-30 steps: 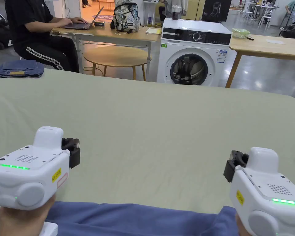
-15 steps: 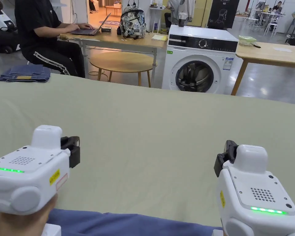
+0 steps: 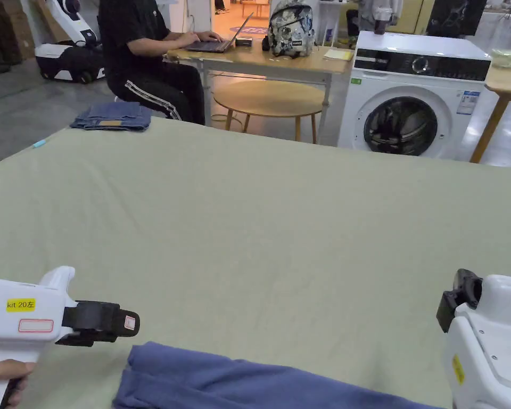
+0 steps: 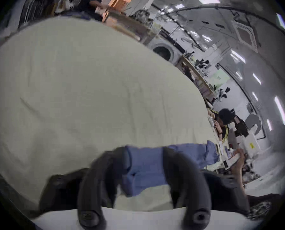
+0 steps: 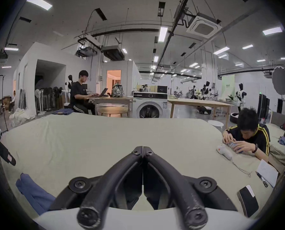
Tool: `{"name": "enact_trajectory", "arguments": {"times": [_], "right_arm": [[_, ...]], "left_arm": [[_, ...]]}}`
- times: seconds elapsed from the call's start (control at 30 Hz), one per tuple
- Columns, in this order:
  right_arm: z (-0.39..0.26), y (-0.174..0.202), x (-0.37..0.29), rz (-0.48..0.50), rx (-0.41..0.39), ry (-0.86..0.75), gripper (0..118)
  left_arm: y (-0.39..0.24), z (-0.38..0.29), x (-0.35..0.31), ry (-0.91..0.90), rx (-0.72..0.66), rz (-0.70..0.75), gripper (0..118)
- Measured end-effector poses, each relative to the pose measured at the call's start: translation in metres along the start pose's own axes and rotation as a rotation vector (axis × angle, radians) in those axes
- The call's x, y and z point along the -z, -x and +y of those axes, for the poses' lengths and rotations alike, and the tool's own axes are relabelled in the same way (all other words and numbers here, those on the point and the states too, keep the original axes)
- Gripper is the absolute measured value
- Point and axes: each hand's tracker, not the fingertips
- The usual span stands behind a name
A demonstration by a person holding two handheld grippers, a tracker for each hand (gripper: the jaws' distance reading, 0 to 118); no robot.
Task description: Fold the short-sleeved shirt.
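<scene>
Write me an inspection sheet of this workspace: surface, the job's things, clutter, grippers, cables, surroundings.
Surface: table under a pale green sheet, lightly creased.
Job's things: blue shirt bunched at the near edge, not yet folded.
Clutter: folded jeans at the far left corner; a white device, paper and a pen at the right edge.
Grippers: left gripper open, jaws either side of the shirt's end without pressing it; right gripper shut on nothing, above the sheet.
Cables: a thin cord trails from the white device.
Surroundings: washing machine, desk with a laptop and backpack, a person typing, another person at the right edge.
</scene>
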Motion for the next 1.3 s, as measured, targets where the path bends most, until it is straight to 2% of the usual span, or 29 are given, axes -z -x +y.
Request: {"name": "enact_trajectory", "arguments": {"times": [0.03,0.13,0.2,0.33,0.43,0.53,0.57,0.6,0.67,0.7,0.8,0.9,1.07,1.3], "right_arm": [[-0.002,0.0,0.001,0.001,0.001,0.009,0],[-0.007,0.001,0.005,0.005,0.0,0.031,0],[-0.009,0.0,0.007,0.01,0.003,0.048,0],[-0.014,-0.001,0.009,0.008,0.005,0.067,0],[-0.016,-0.003,0.01,0.006,0.006,0.075,0],[-0.019,-0.004,0.011,0.008,0.016,0.085,0],[-0.02,-0.004,0.011,0.008,0.021,0.089,0],[-0.021,-0.004,0.011,0.008,0.023,0.093,0],[-0.024,-0.005,0.012,0.009,0.028,0.102,0],[-0.025,-0.005,0.013,0.011,0.031,0.108,0],[-0.027,-0.005,0.014,0.014,0.031,0.122,0],[-0.028,-0.007,0.014,0.011,0.03,0.123,0],[-0.029,-0.012,0.013,0.007,0.033,0.124,0],[-0.027,-0.016,0.014,0.009,0.034,0.124,0]], "left_arm": [[0.006,-0.002,0.001,0.025,-0.016,-0.01,70],[0.027,-0.008,0.011,0.101,-0.084,-0.088,73],[0.033,-0.014,0.023,0.148,-0.125,-0.121,83],[0.044,-0.029,0.052,0.213,-0.215,-0.154,83],[0.04,-0.034,0.063,0.146,-0.236,-0.309,84],[0.036,-0.041,0.085,0.188,-0.298,-0.391,83],[0.037,-0.04,0.089,0.179,-0.294,-0.398,77],[0.033,-0.04,0.092,0.17,-0.283,-0.389,60],[0.026,-0.04,0.098,0.183,-0.253,-0.294,19],[0.029,-0.039,0.099,0.195,-0.227,-0.219,9],[0.027,-0.039,0.092,0.156,-0.272,-0.262,4],[0.02,-0.036,0.082,0.137,-0.213,-0.213,2],[0.011,-0.026,0.057,0.1,-0.207,-0.236,2],[0.009,-0.001,-0.001,0.02,-0.186,-0.115,2]]}}
